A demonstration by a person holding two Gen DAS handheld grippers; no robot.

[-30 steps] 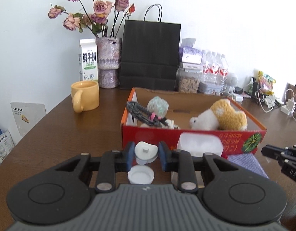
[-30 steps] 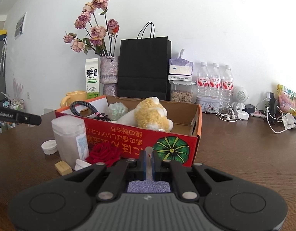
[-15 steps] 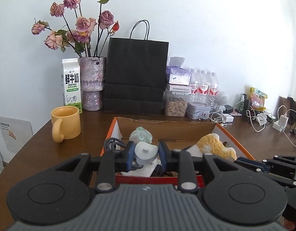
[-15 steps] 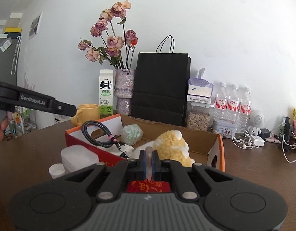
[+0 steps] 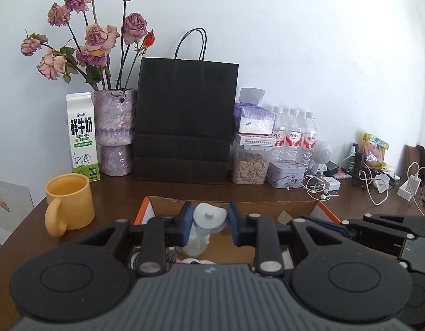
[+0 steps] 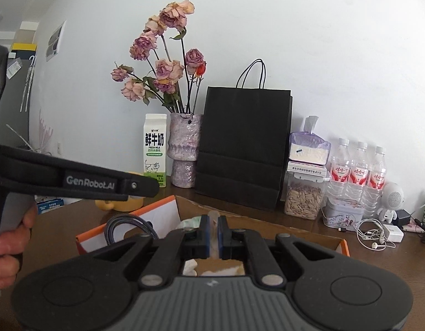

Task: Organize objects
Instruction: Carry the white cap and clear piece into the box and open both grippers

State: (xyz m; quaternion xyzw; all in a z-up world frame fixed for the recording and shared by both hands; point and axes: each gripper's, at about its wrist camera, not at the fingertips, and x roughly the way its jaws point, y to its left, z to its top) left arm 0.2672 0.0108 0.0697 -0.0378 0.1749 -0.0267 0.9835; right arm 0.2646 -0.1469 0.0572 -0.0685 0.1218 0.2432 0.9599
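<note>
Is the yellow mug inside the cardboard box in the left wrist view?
No, the yellow mug stands on the table, left of the cardboard box.

Bright, even daylight in both views; source not visible. White wall [image 5: 309, 55] evenly lit, slightly washed out. Soft sheen on brown table [image 5: 118, 193]. Black paper bag [image 5: 185, 121] nearly detail-less dark mass. Strong fisheye bending, dark vignette at corners. Focus sharp at centre; left gripper [image 5: 208, 223] body close to lens, slightly soft.
</note>
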